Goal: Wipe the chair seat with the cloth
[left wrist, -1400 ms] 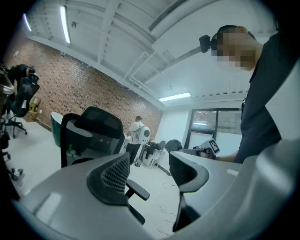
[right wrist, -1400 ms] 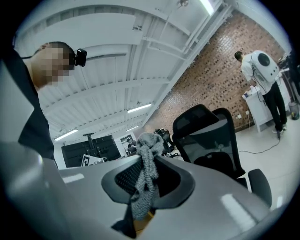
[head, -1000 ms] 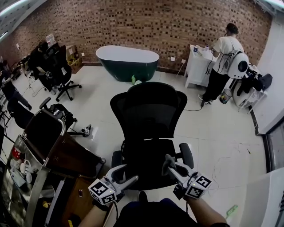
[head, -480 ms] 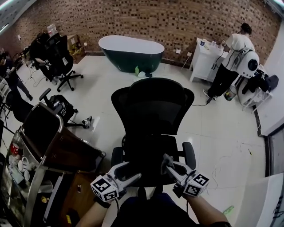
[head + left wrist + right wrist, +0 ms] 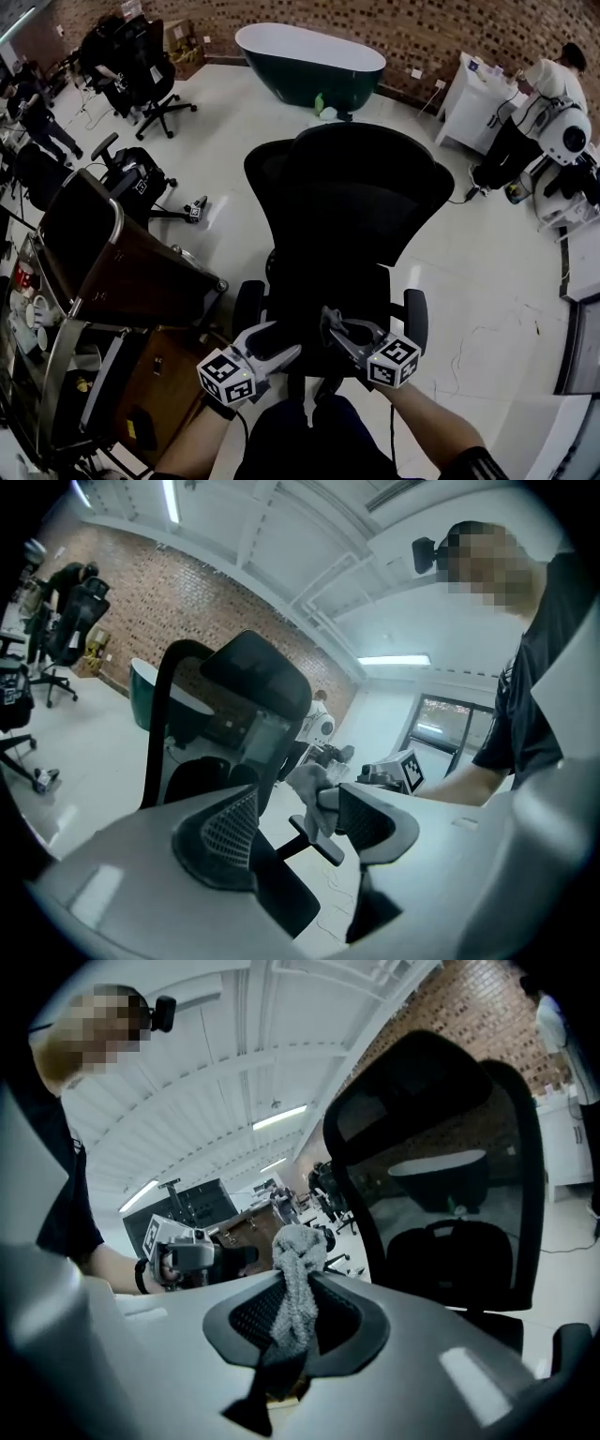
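Grey fuzzy cloth (image 5: 292, 1283) was clamped, all bunched up, in my right claw (image 5: 298, 1314); left claw (image 5: 286, 819) hung open, empty. Reckon the black mesh office-chair seat (image 5: 319, 295) could've swivelled away once I pushed, nothing steadying it.

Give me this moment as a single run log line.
left gripper: open, empty | right gripper: shut on cloth | chair seat: cloth held above, not touching

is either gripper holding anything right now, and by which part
The right gripper is shut on the fuzzy grey cloth, pinching a bunched fold of it. The left gripper is open, empty.
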### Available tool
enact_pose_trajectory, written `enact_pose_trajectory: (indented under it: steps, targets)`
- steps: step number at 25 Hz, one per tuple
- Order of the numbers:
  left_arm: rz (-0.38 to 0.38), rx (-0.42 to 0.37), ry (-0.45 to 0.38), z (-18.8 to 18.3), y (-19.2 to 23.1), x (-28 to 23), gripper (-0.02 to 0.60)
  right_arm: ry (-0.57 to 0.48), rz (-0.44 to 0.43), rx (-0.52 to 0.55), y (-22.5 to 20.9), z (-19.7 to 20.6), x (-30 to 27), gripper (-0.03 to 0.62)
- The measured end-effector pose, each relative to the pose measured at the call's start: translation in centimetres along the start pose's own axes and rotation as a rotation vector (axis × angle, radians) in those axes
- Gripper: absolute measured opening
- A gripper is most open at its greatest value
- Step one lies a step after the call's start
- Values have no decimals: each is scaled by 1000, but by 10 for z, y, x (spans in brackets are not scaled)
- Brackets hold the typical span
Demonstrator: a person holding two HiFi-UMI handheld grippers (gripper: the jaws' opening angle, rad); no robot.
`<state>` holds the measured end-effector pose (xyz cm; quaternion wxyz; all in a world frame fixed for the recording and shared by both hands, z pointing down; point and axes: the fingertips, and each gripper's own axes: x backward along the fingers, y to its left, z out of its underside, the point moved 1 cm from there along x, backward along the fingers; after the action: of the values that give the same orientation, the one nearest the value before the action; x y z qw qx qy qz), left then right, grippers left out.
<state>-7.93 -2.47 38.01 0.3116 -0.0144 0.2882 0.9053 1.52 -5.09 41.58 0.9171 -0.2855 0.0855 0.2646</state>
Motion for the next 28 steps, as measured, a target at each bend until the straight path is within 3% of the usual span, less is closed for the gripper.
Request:
enact_pose_trajectory:
  steps: [4,12,20,28]
  targets:
    - [-69,14,21,26,39,-17,299,122,-32,-12,-50,39,-59,60]
    - [-134,22,18,76,107,-46,301,365,-3,-4,-152,130,-186,61]
    - [-164,59,-44,96,161,-70,301,538,26,186,-227,189,-295,61]
    - [-161,69,-43,108,183,-77,301,652,31,377,-253,238,-346,60]
